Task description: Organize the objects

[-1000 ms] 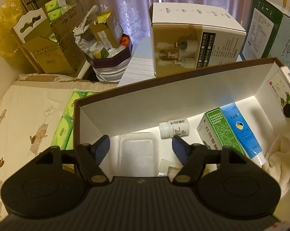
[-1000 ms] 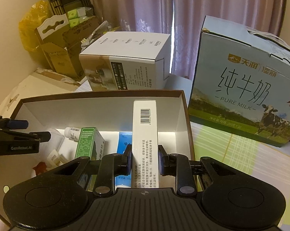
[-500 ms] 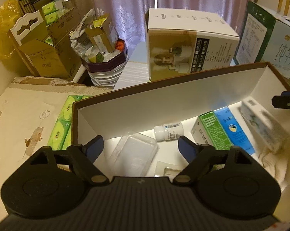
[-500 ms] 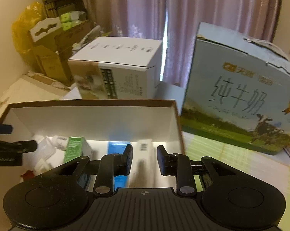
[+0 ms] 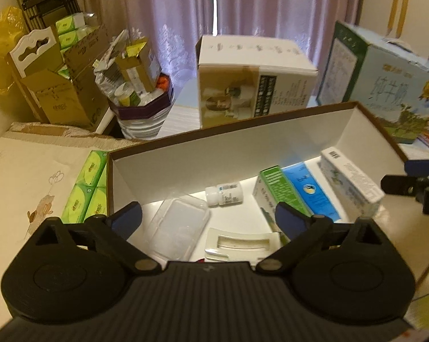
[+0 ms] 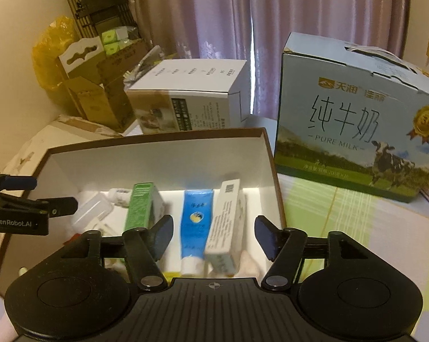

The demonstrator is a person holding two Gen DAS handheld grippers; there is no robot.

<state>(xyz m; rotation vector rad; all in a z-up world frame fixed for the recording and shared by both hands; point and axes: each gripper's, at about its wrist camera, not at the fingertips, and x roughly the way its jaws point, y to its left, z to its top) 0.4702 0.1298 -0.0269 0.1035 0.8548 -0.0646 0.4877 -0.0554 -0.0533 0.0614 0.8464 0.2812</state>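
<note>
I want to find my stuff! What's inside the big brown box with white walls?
Inside the box: green carton, blue tube, white carton, pill bottle, clear case. The grippers hide the near floor.

Leaving open air above the brown-rimmed box [image 6: 157, 139], with both tools hanging over its near edge. Crowding the box floor on the right: green carton [image 6: 142, 208], blue tube [image 6: 196, 222], and white carton [image 6: 224, 222] lying side by side. Taking up the left floor: clear plastic case [image 5: 180, 225] and small white bottle [image 5: 224, 195]. Blocking the far side: white printed box [image 6: 191, 102]. Walling off the right: milk case [image 6: 354, 125].
</note>
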